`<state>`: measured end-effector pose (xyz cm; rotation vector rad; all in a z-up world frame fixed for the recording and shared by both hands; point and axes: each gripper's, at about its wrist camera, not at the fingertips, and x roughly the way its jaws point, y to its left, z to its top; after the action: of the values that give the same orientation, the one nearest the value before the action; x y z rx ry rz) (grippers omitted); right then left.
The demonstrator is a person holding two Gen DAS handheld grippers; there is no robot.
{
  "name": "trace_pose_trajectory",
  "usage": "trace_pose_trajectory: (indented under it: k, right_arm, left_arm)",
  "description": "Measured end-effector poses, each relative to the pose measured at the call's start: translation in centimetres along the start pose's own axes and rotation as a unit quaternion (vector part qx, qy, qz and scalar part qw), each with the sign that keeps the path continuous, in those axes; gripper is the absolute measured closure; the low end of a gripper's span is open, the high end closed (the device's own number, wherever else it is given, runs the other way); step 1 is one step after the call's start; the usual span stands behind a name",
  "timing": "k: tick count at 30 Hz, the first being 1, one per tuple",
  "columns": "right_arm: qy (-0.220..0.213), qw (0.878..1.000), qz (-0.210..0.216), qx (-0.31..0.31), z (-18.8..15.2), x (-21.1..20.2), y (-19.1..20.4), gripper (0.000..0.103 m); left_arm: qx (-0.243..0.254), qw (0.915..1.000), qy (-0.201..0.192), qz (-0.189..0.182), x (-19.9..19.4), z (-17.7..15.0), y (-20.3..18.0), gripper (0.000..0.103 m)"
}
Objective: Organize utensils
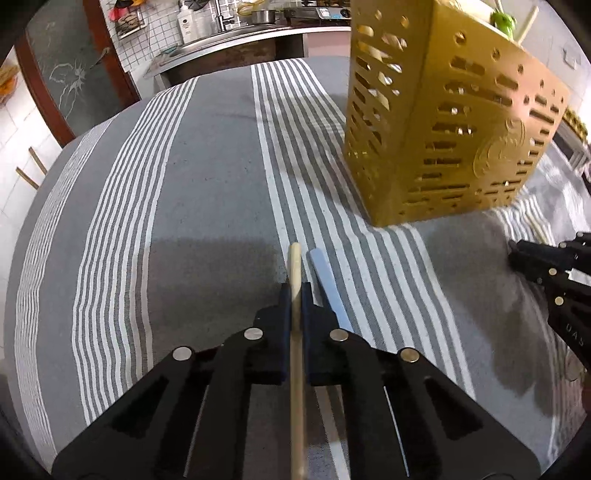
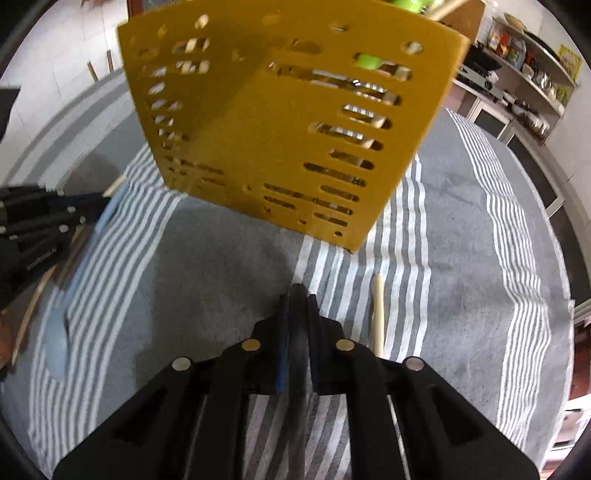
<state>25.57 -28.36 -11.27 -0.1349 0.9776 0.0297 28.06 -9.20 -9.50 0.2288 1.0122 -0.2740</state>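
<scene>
My left gripper is shut on a pale wooden stick-like utensil that runs back between the jaws. A light blue flat handle lies on the cloth just right of it. The perforated golden utensil holder stands ahead to the right, with a green-topped utensil and other pieces inside. My right gripper is shut on a dark flat handle, in front of the holder. A pale wooden handle lies on the cloth beside its right jaw.
A grey cloth with white stripes covers the table. The right gripper shows at the right edge of the left wrist view; the left gripper shows at the left of the right wrist view. A kitchen counter stands behind.
</scene>
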Motion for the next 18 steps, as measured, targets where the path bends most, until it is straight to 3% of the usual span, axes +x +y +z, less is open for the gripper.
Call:
trace_pose_trajectory:
  k: [5, 11, 18]
  right_arm:
    - [-0.040, 0.998, 0.033, 0.023, 0.0, -1.9, -1.0, 0.094]
    - [-0.099, 0.993, 0.058, 0.038, -0.3, -5.4, -1.8, 0.094]
    - [-0.159, 0.984, 0.070, 0.047, -1.6, -8.8, -2.9, 0.094]
  left_arm:
    - [-0.013, 0.9994, -0.018, -0.026, -1.3, 0.1, 0.6, 0.099]
    - [-0.033, 0.9958, -0.073, -0.044, -5.2, 0.5, 1.5, 0.099]
    - [-0.042, 0.9919, -0.113, -0.040, -8.3, 0.0, 1.7, 0.099]
